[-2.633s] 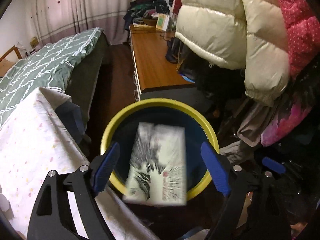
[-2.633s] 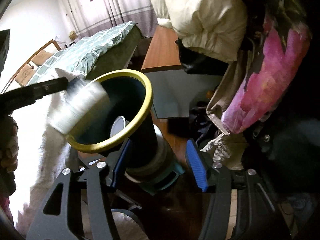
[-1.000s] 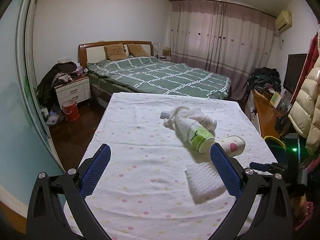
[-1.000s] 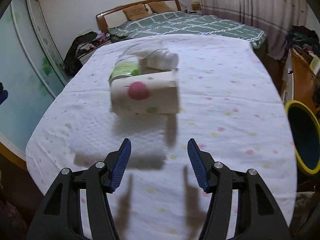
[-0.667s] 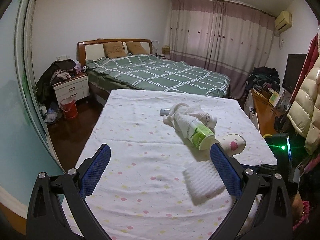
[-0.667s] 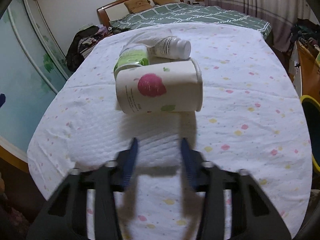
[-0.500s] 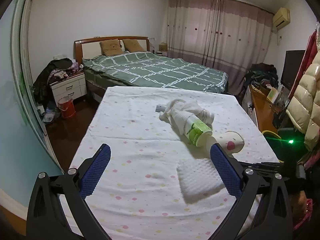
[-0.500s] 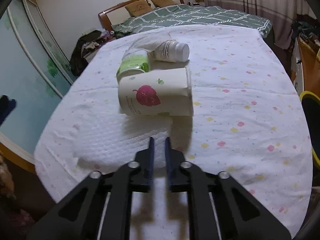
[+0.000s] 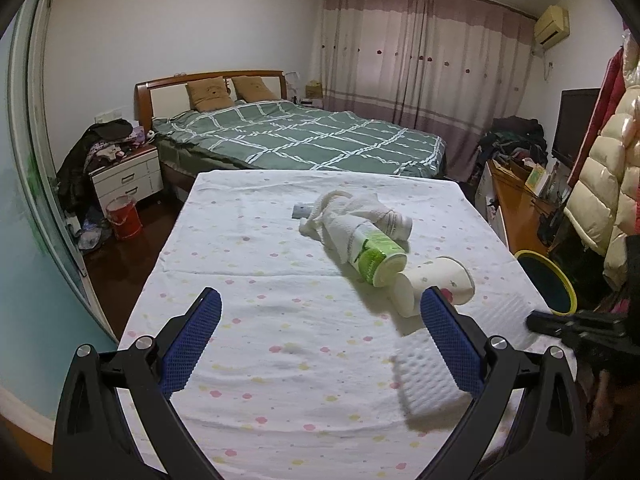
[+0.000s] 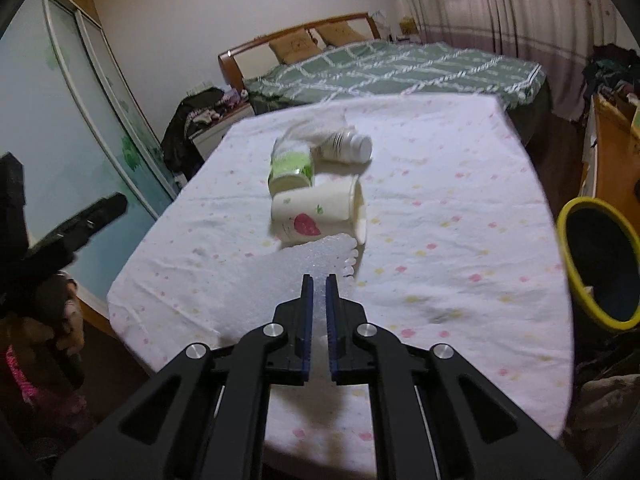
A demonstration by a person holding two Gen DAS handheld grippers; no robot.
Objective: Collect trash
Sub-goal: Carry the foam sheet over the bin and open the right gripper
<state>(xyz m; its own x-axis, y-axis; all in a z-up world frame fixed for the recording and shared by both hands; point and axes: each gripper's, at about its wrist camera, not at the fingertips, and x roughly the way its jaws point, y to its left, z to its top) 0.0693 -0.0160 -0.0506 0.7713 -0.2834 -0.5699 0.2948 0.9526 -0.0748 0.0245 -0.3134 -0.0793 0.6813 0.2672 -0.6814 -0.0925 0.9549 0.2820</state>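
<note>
A white foam sheet [image 10: 280, 280] lies at the near edge of the spotted tablecloth [image 10: 460, 208]; my right gripper [image 10: 319, 280] is shut on its edge and holds that edge raised. Just beyond it lie a paper cup [image 10: 316, 212] on its side, a green-labelled bottle [image 10: 292, 168] and a small white bottle [image 10: 344, 148]. In the left wrist view my left gripper [image 9: 320, 336] stands open over the cloth with nothing between its fingers. The foam sheet [image 9: 424, 380] is beside its right finger, and the right gripper [image 9: 536, 318] reaches in from the right.
A dark bin with a yellow rim [image 10: 568, 240] stands off the table's right side. A white rag [image 9: 340, 208] is bunched around the bottles. Behind the table are a green bed [image 9: 304, 140], a nightstand [image 9: 124, 176], a wooden desk [image 9: 516, 208] and hanging coats [image 9: 600, 184].
The right gripper's jaws went from open to shut on the foam sheet, then drew back and up with it. The left gripper stayed open and barely shifted.
</note>
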